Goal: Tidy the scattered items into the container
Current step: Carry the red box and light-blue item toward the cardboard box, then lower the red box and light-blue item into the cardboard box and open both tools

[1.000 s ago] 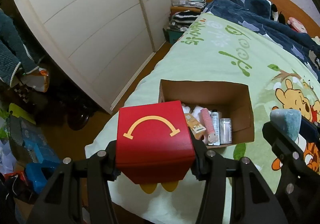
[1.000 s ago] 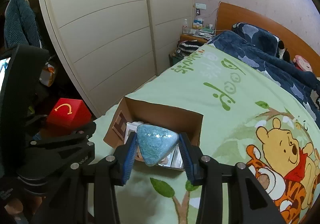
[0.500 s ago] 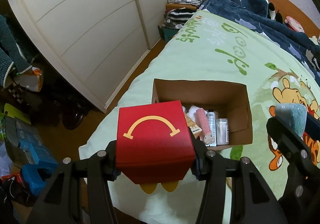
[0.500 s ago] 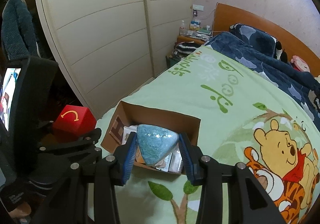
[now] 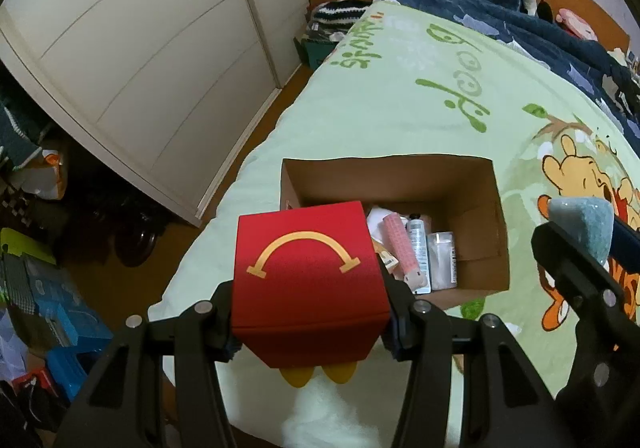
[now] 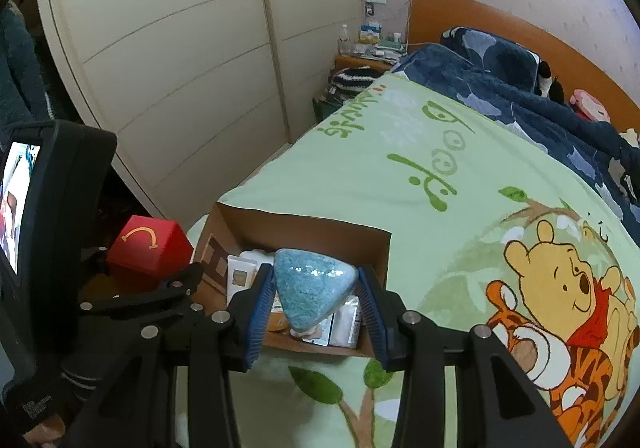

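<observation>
My left gripper (image 5: pixel 310 332) is shut on a red box with a yellow arch (image 5: pixel 306 272), held above the near left corner of an open cardboard box (image 5: pixel 486 208) on the bed. My right gripper (image 6: pixel 314 306) is shut on a pale blue, speckled, rounded triangular object (image 6: pixel 312 288), hanging over the cardboard box's (image 6: pixel 304 220) near edge. Inside the box lie a pink tube (image 5: pixel 400 248), a silver tube (image 5: pixel 418 238) and white packets (image 6: pixel 240 274). The red box (image 6: pixel 150 248) and left gripper also show at the left of the right wrist view.
The cardboard box sits near the foot corner of a bed with a green cartoon blanket (image 5: pixel 400 88). A dark blue duvet (image 6: pixel 520 104) lies toward the headboard. White wardrobe doors (image 5: pixel 140 48) stand left, with floor clutter (image 5: pixel 44 288) below and a crowded nightstand (image 6: pixel 372 52) beyond.
Both grippers have moved forward and a little down toward the cardboard box, which looks larger and closer. Each keeps its grip on its object.
</observation>
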`<state>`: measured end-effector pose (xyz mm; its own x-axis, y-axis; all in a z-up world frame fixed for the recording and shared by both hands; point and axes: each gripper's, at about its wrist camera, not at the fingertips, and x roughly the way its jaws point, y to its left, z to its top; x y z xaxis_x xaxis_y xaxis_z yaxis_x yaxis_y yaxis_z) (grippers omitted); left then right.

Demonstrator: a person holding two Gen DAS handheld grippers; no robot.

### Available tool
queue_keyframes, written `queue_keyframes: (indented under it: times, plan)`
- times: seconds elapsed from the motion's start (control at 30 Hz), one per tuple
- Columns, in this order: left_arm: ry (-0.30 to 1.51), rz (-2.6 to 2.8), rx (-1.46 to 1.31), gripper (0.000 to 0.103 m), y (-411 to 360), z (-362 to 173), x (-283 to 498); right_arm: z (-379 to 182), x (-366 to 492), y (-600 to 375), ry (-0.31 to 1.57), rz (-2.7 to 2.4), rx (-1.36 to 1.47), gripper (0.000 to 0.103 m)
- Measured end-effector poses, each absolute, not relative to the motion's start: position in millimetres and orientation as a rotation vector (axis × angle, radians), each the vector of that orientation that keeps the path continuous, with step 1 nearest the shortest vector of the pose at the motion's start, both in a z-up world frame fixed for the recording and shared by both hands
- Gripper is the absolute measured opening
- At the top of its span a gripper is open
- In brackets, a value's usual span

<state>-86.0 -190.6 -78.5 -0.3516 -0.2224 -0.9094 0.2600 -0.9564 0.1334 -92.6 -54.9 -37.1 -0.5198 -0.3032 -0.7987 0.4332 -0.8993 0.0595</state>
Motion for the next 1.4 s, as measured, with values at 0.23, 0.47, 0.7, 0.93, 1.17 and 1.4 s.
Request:
queue_keyframes:
  times: [0.23, 0.47, 0.7, 0.93, 1.17, 1.4]
  plan:
    - [0.040, -2.349, 1.613, 0.053, -199.8, -89.1, -104.5, -51.1, -112.6, -59.6, 0.200, -2.403, 1.277, 0.043]
    - [0.024, -2.341, 1.644, 0.053, -198.1, -100.1, -120.1, -63.6, -128.0, -61.1, 0.213, -2.390, 1.313, 0.043]
    - [0.013, -2.335, 1.669, 0.053, -196.2, -109.0, -129.8, -76.7, -136.7, -62.4, 0.221, -2.369, 1.351, 0.043]
    - [0.007, -2.333, 1.677, 0.053, -195.5, -111.1, -133.5, -79.7, -140.2, -64.5, 0.228, -2.363, 1.355, 0.043]
    - [-0.012, -2.308, 1.696, 0.061, -195.8, -114.5, -138.0, -84.3, -147.1, -63.6, 0.177, -2.339, 1.416, 0.044]
    - [-0.022, -2.322, 1.668, 0.077, -196.9, -110.4, -138.2, -81.1, -150.4, -57.4, 0.106, -2.342, 1.423, 0.044]
